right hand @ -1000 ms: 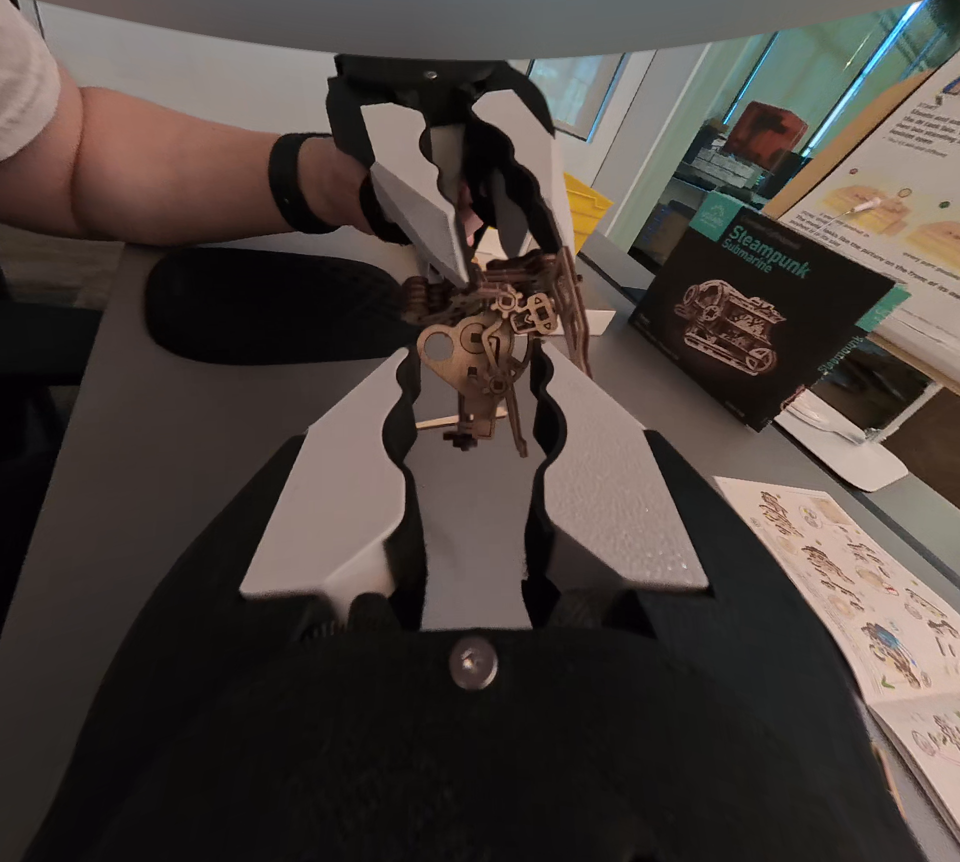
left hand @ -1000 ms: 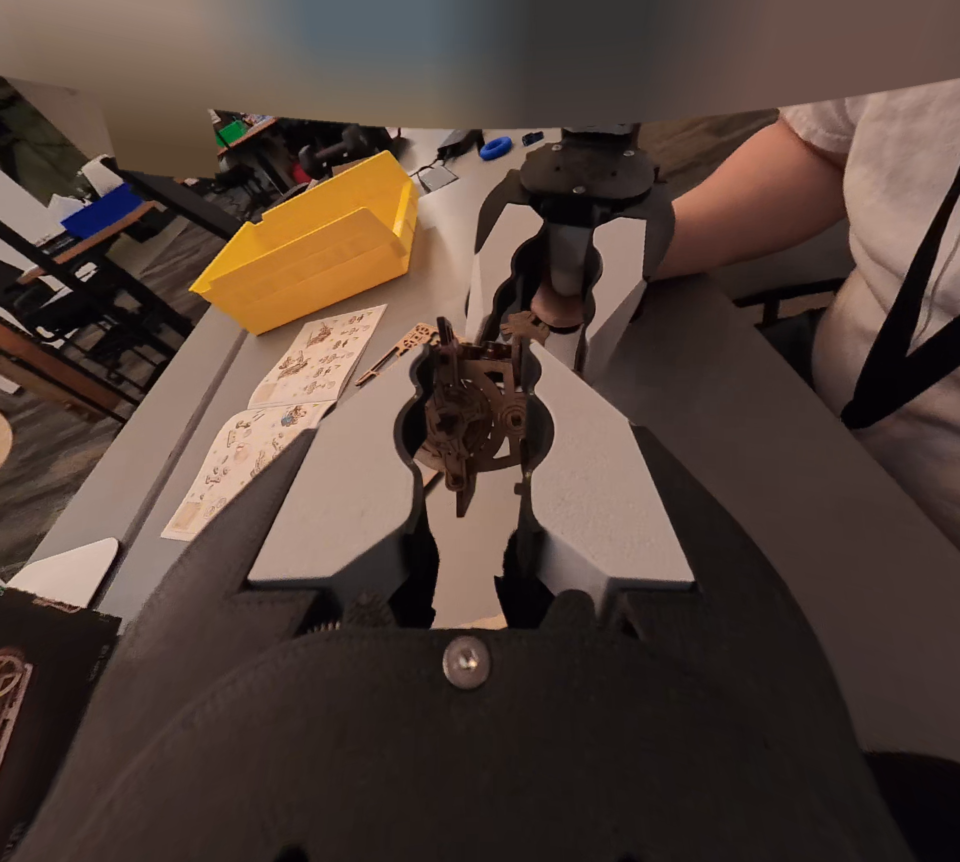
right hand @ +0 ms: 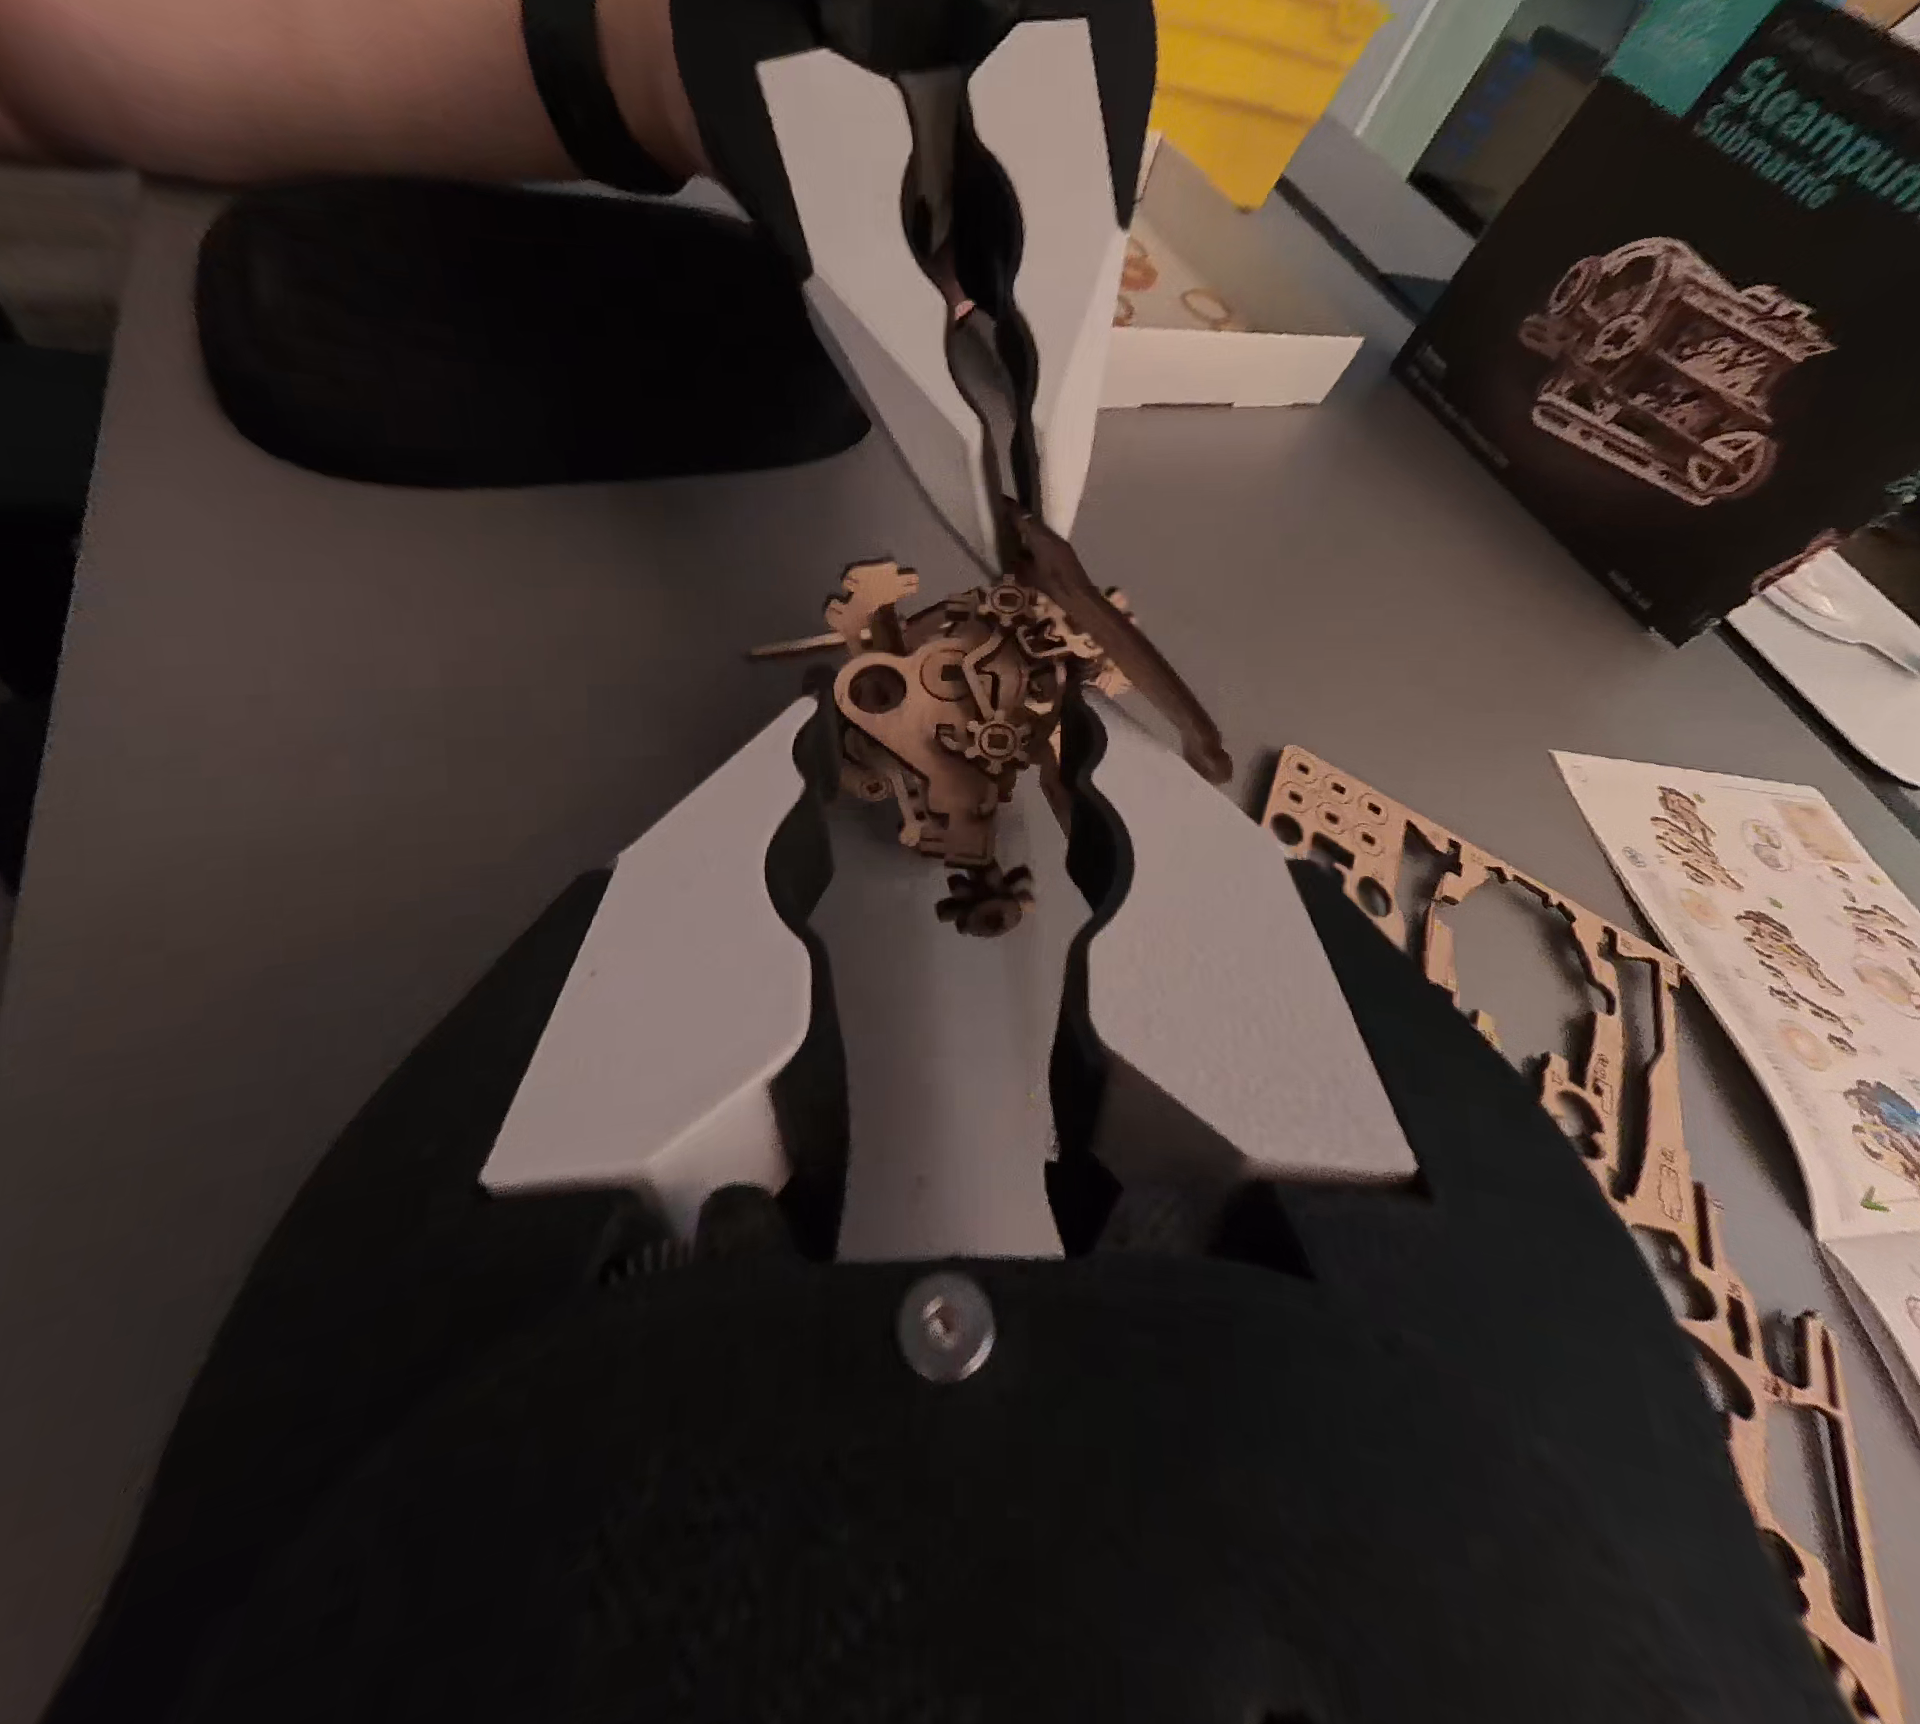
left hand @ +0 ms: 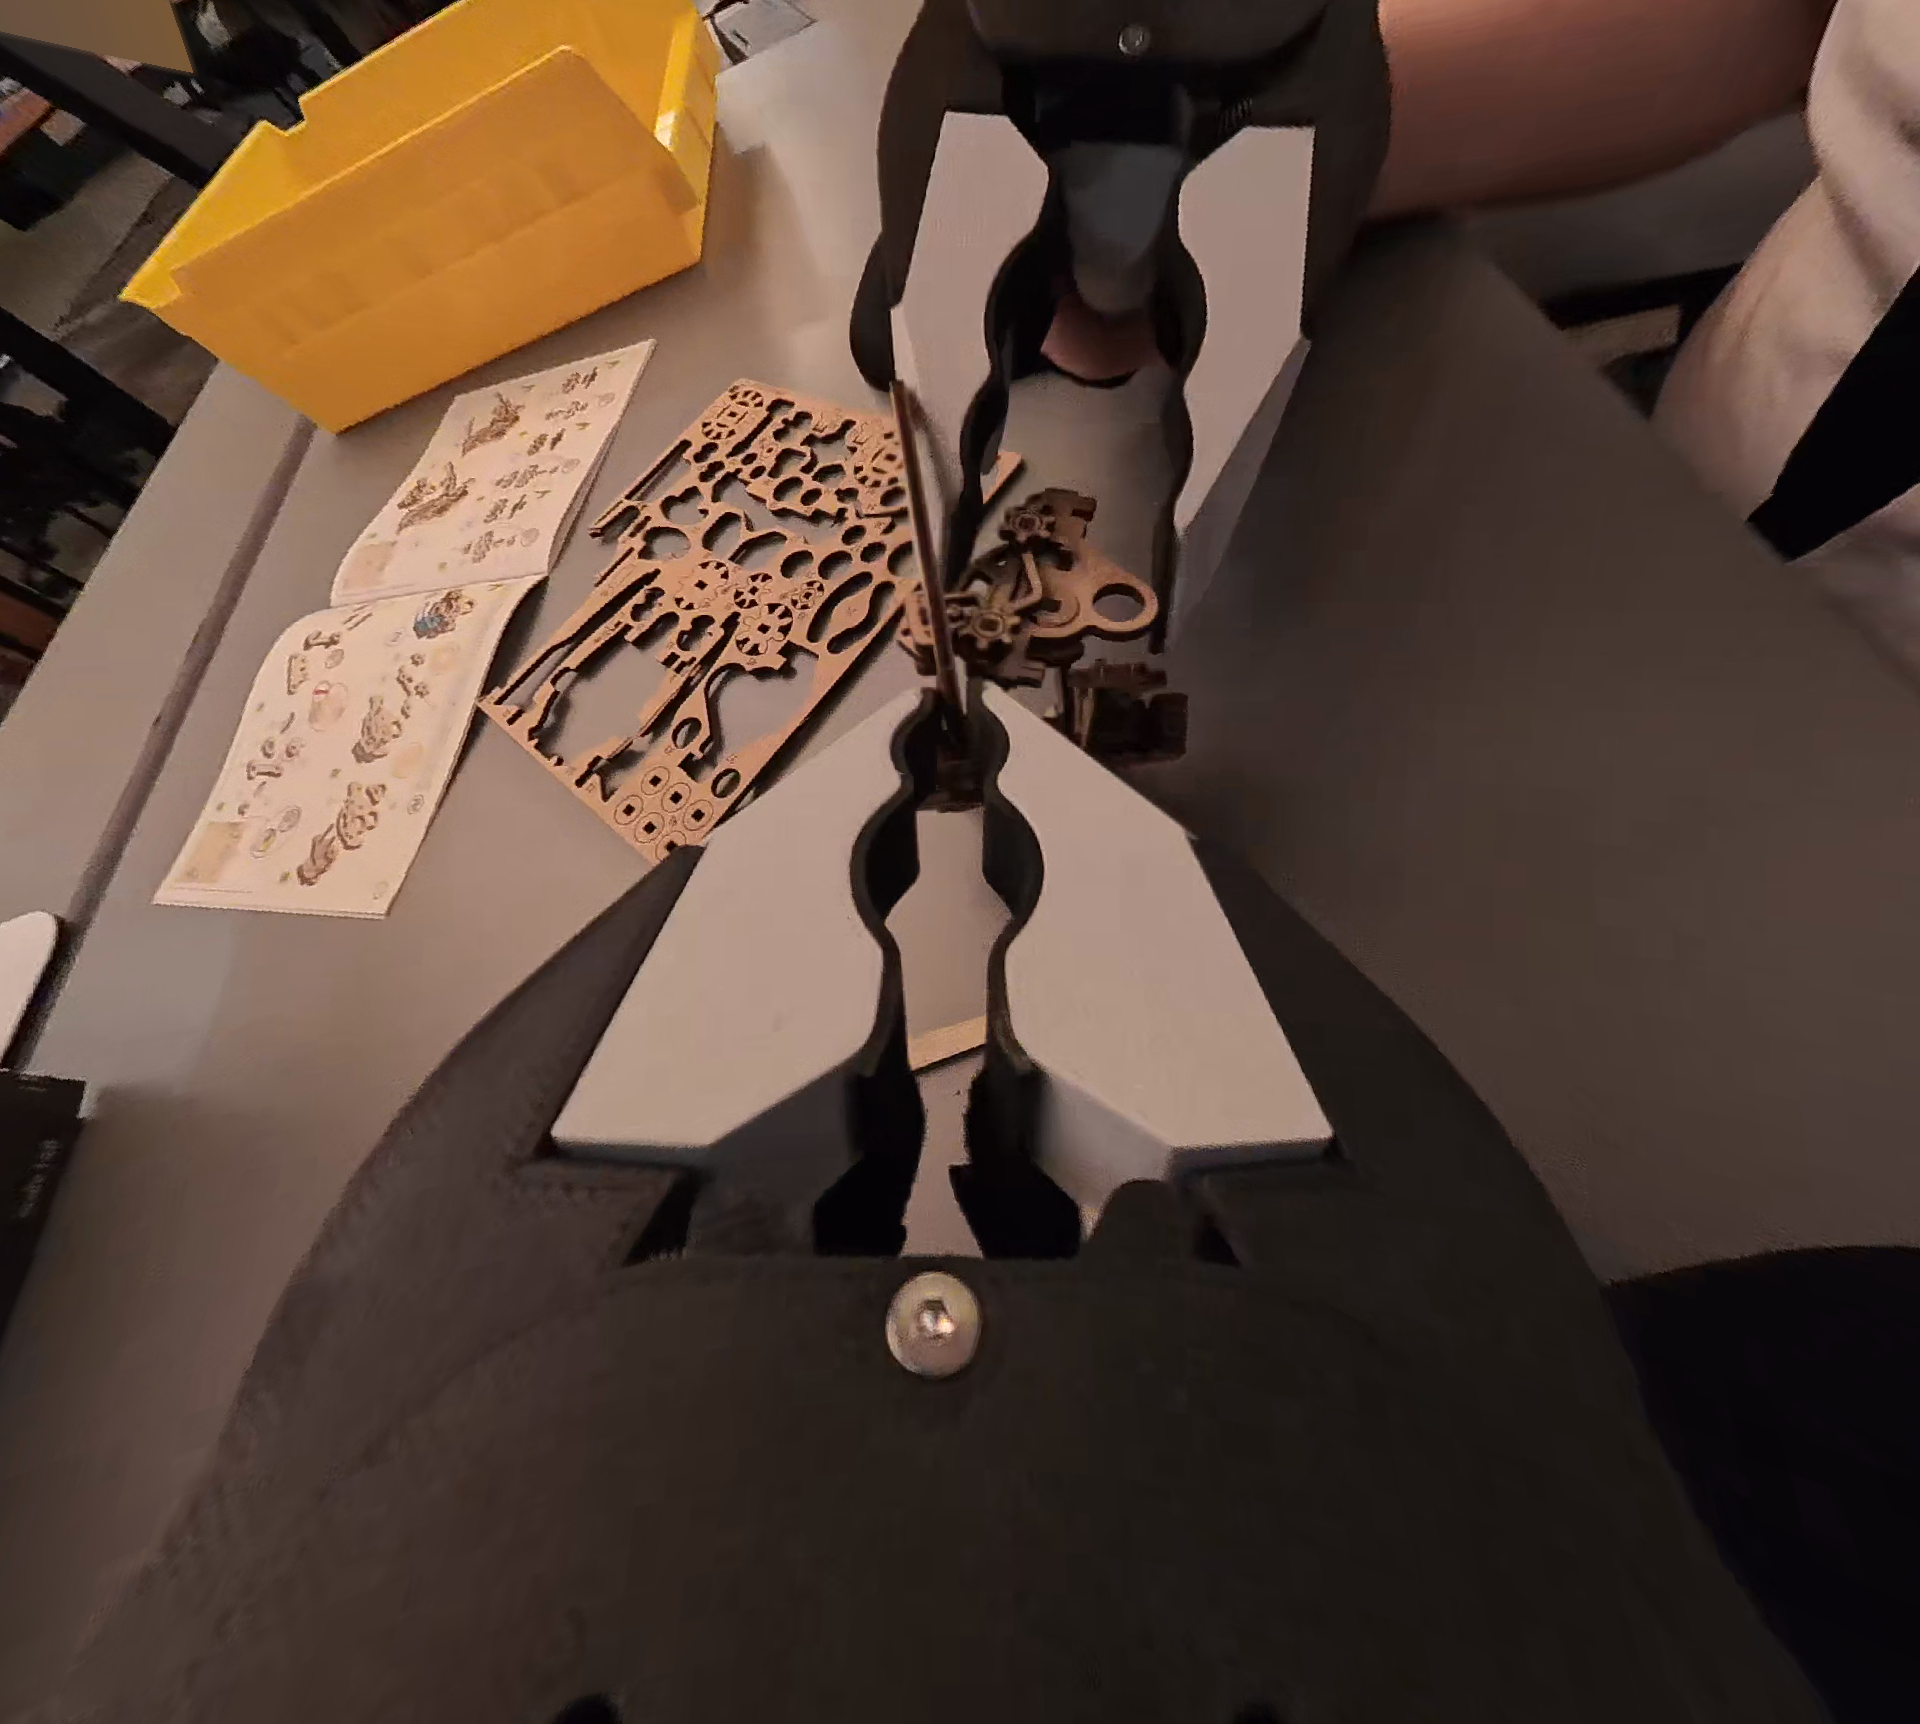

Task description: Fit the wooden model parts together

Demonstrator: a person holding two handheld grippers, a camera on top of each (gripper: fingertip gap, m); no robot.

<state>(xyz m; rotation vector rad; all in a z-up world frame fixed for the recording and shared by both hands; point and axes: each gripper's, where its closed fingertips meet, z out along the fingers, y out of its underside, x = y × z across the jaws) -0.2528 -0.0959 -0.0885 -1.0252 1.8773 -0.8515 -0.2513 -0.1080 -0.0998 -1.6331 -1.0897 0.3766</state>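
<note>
Wooden model assembly (right hand: pixel 961 718), a cluster of gears and fretted plates, is sitting on the grey table (right hand: pixel 416 687) between the two grippers. Largest first: the table is carrying a yellow bin (left hand: pixel 436 199) at its far left corner as the left wrist view shows it, a dark product box (right hand: pixel 1683 386) standing upright at the far right in the right wrist view, and a black padded rest (right hand: pixel 499 334) lying under a person's forearm (right hand: pixel 260 1). An open instruction booklet (left hand: pixel 416 635) is lying flat beside a punched-out wooden parts sheet (left hand: pixel 717 625), the two just beside each other. The right gripper (right hand: pixel 951 755) is standing partly open, its fingers flanking the assembly on either side; whether they are pressing it cannot be told. The left gripper (left hand: pixel 951 729) is nearly closed, its tips pinching the near end of a thin dark wooden strip (left hand: pixel 925 552). That strip is running slantwise along the assembly's side, seemingly touching it, though the joint is too blurred to confirm. A small dark wooden block (left hand: pixel 1127 718) is lying just beside the assembly.
</note>
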